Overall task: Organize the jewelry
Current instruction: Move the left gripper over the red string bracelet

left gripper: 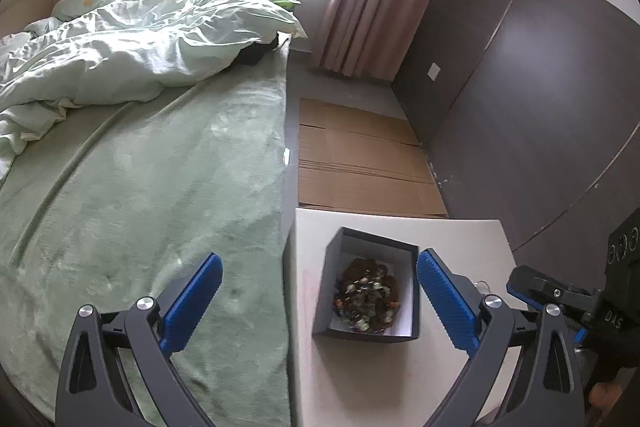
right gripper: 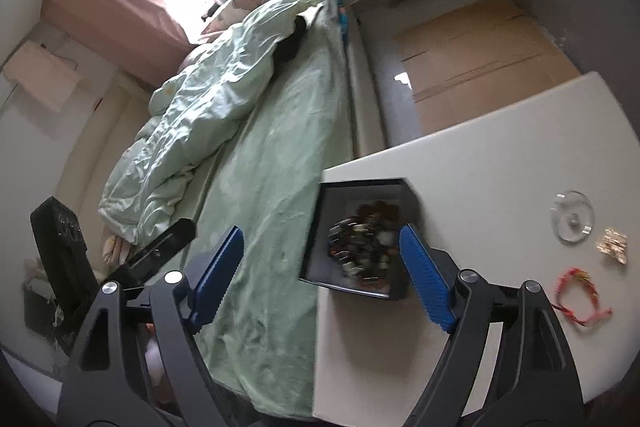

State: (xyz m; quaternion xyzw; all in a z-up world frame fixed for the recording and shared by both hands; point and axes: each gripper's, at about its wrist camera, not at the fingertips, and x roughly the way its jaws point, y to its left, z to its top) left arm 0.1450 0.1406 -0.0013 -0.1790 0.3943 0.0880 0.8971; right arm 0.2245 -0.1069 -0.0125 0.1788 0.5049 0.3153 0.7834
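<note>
A dark open box point(left gripper: 370, 291) point(right gripper: 360, 239) stands on the white table point(left gripper: 400, 379) point(right gripper: 480, 163), filled with a heap of mixed jewelry point(left gripper: 368, 301) point(right gripper: 364, 239). My left gripper point(left gripper: 318, 301) is open and empty, held above the table's left edge with the box between its blue pads. My right gripper point(right gripper: 320, 273) is open and empty, just left of the box. On the table to the right lie a red bracelet point(right gripper: 580, 295), a clear round disc point(right gripper: 572, 221) and a small glittery piece point(right gripper: 612, 245). The right gripper also shows in the left wrist view point(left gripper: 560, 299).
A bed with a green sheet point(left gripper: 140, 207) point(right gripper: 272, 187) and a rumpled duvet point(left gripper: 140, 43) lies left of the table. Flattened cardboard point(left gripper: 360, 155) point(right gripper: 480, 55) covers the floor beyond. A dark wardrobe point(left gripper: 520, 87) stands at the right.
</note>
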